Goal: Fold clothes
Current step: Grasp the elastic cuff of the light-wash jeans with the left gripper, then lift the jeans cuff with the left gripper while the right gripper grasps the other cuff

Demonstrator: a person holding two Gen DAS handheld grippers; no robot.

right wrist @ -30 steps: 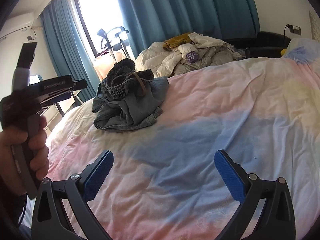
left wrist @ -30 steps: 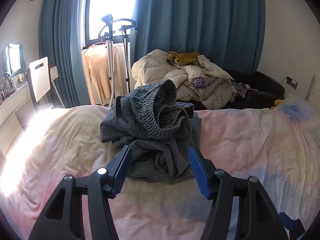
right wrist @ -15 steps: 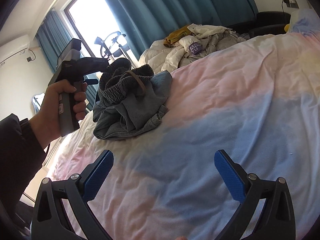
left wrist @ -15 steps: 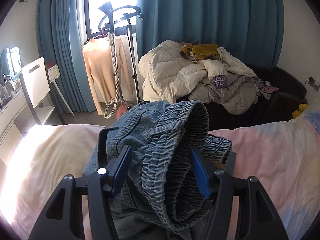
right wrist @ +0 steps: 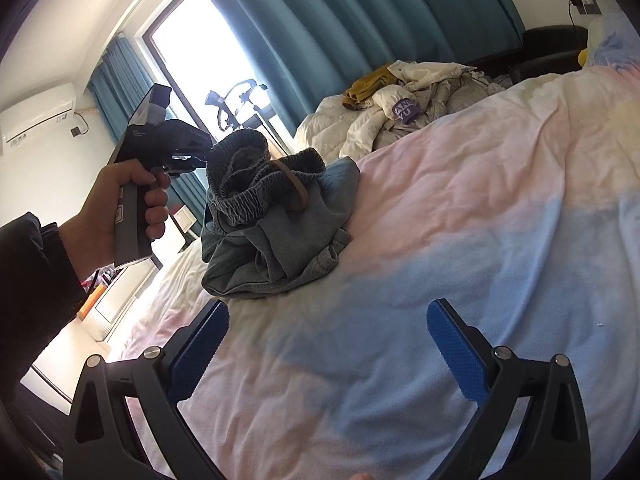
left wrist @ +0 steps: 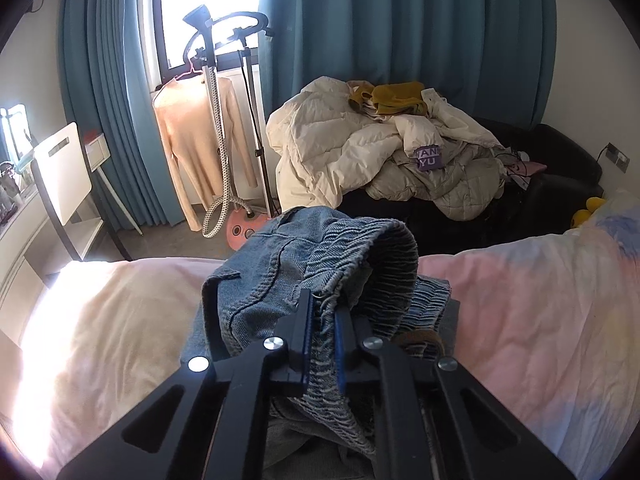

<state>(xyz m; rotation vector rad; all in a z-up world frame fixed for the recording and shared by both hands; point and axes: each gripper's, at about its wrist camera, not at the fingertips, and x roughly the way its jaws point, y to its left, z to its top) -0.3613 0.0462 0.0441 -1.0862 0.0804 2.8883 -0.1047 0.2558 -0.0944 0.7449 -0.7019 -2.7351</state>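
Observation:
A crumpled pair of blue denim jeans point(left wrist: 328, 264) with an elastic waistband lies in a heap on the bed; it also shows in the right wrist view point(right wrist: 276, 224). My left gripper point(left wrist: 324, 320) is shut on the waistband edge of the jeans; in the right wrist view it point(right wrist: 208, 152) grips the top of the heap. My right gripper point(right wrist: 328, 344) is open and empty, low over the bedsheet, well in front of and to the right of the jeans.
The bed point(right wrist: 480, 208) has a pink, white and blue sheet. Behind it a black sofa point(left wrist: 560, 160) holds a pile of pale quilted jackets point(left wrist: 380, 152). A garment steamer stand point(left wrist: 216, 120) with a peach sweater stands by the window. A white chair point(left wrist: 64, 172) is at left.
My left gripper moved forward onto the jeans heap and closed on the waistband. My right gripper stayed open over the sheet and tilted somewhat.

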